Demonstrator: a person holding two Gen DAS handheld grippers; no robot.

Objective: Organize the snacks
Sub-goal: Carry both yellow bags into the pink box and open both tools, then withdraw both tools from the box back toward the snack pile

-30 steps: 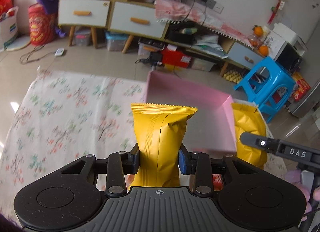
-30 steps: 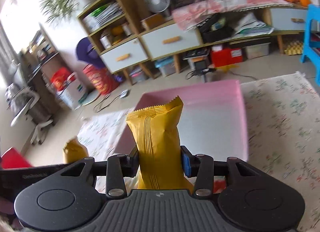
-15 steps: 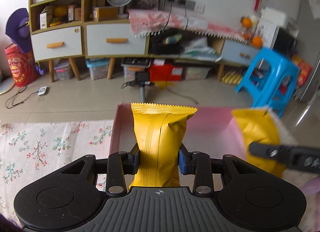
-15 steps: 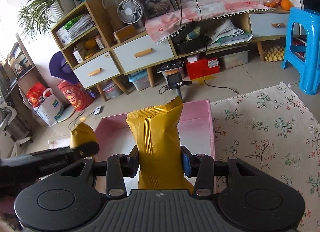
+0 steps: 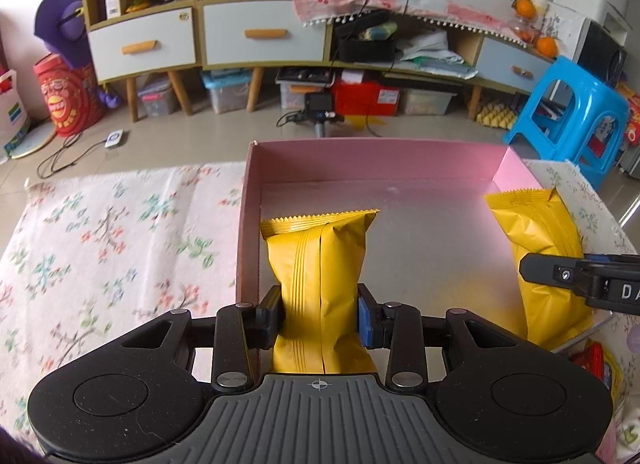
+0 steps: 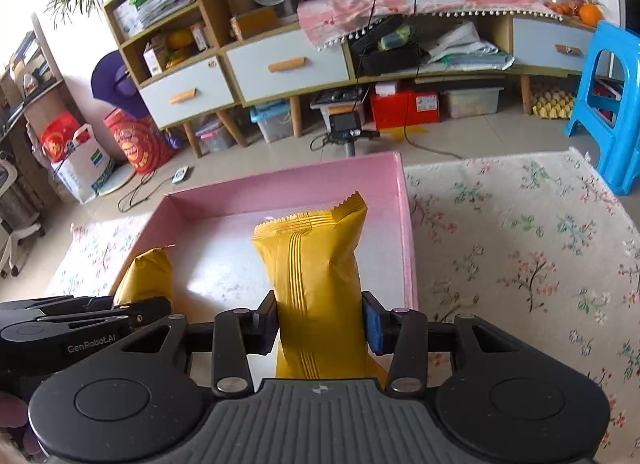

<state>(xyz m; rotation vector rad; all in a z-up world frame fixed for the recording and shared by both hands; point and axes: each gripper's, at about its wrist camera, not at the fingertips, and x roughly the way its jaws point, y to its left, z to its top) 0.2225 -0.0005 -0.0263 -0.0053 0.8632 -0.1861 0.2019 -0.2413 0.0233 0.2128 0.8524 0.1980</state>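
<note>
risk 1: left packet (image 5: 320, 276) sits hard against the pink box's (image 5: 372, 154) left wall; if let go there its lower end could catch the rim and the bag could tip out onto the floral cloth (image 5: 112, 240).
risk 2: both bags are pinched at the waist, puffy and slick-looking foil; judged likely to slide or swing in the grip if tilted fast, contents may crush under the squeeze.
risk 3: two grippers work over one box at once; the right gripper's arm crosses the left view's right edge, so a bump between them is possible.
risk 4: box looks like light card; a push from a lowering bag could shove it along the worktop.
left gripper (image 5: 320, 314): closed tight on the left packet at mid-body, bag upright, crimped top pointing away, held over the box's near-left corner.
right gripper (image 6: 322, 322): clamped on the right packet (image 6: 316, 264) the same way, upright with a slight lean, over the box's right side near its right wall.
packet look: plain yellow foil, zigzag crimped top seam, ribbed vertical back seam, no print visible on this face; both look alike.
box: pink walls, pale floor, open top, no loose snacks seen lying inside.
contact: cannot tell if either bag touches the box floor.
step guess: lowering both into the box, release not yet done.
</note>
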